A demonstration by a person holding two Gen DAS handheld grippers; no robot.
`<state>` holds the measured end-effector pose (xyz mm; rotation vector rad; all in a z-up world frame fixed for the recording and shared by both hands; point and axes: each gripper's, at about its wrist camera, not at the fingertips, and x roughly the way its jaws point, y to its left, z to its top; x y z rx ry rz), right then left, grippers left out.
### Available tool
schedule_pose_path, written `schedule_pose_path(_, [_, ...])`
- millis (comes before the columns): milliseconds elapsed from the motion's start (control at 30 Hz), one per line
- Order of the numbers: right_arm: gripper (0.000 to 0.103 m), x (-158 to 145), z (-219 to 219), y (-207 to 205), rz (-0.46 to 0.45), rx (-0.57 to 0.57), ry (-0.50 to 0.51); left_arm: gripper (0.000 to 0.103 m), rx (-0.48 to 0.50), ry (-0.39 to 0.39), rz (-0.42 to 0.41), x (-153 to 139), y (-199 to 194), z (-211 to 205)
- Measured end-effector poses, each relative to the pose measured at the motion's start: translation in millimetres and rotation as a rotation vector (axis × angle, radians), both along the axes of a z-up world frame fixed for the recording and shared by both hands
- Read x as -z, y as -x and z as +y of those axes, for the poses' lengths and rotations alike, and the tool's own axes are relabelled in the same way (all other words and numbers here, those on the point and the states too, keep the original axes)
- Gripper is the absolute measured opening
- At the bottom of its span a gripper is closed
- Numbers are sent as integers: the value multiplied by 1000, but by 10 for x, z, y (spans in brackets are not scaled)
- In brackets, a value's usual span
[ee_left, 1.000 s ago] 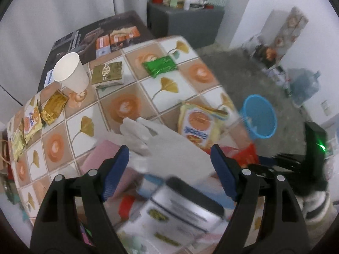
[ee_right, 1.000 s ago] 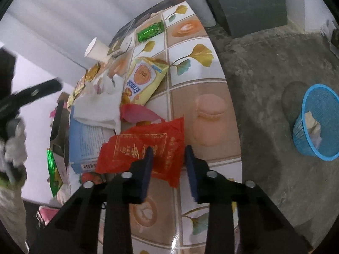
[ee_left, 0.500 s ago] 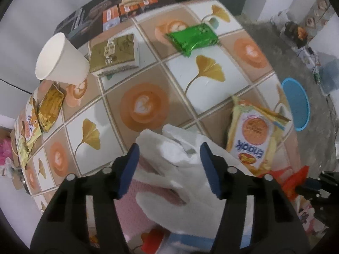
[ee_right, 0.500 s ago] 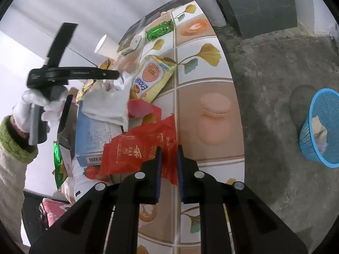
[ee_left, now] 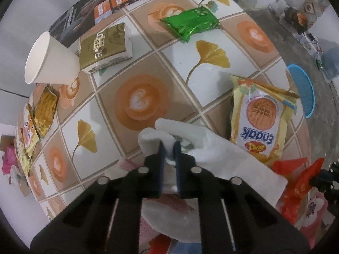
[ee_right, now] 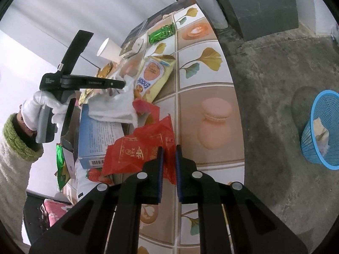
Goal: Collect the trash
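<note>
Left gripper (ee_left: 168, 151) is pinched on a fold of the white tissue (ee_left: 207, 148), which lies crumpled on the tiled desk (ee_left: 135, 103) beside the yellow Enaak snack packet (ee_left: 260, 122). Right gripper (ee_right: 168, 156) is clamped on the edge of the red wrapper (ee_right: 139, 148), which rests partly on a blue box (ee_right: 93, 135) near the desk's edge. Farther along the desk sit a green foil packet (ee_left: 189, 22), a gold-topped box (ee_left: 106, 44) and a white paper cup (ee_left: 48, 60) tipped on its side. Down on the concrete floor (ee_right: 275, 84), well apart from the desk, stands a blue mesh basket (ee_right: 309, 141) with some scraps inside.
</note>
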<state>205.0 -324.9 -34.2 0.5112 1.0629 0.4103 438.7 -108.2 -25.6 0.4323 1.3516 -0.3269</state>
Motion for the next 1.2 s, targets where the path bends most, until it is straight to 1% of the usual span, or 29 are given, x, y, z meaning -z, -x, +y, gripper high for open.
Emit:
schedule_pose_path(133, [9, -32, -1, 12, -10, 7, -8, 3, -2, 38, -25, -76, 4, 24])
schedule_pose_path(267, [9, -84, -14, 32, -25, 14, -17, 3, -9, 83, -52, -232, 25, 54])
schedule_pose_path(367, [8, -134, -32, 55, -41, 18, -22, 3, -4, 107, -86, -402, 71, 79])
schedule_pose_path(533, [7, -246, -68, 105, -69, 27, -35, 3, -12, 126, -139, -673, 144, 83])
schedule_pose_path(667, [7, -355, -106, 154, -96, 35, -46, 3, -22, 162, -180, -918, 145, 137])
schedule_pose_path(1033, [7, -635, -197, 366, -160, 52, -86, 3, -27, 194, -277, -1523, 414, 171])
schedule_pose_path(1200, [7, -782, -224, 476, -192, 57, -102, 2, -30, 220, -326, -1801, 559, 189])
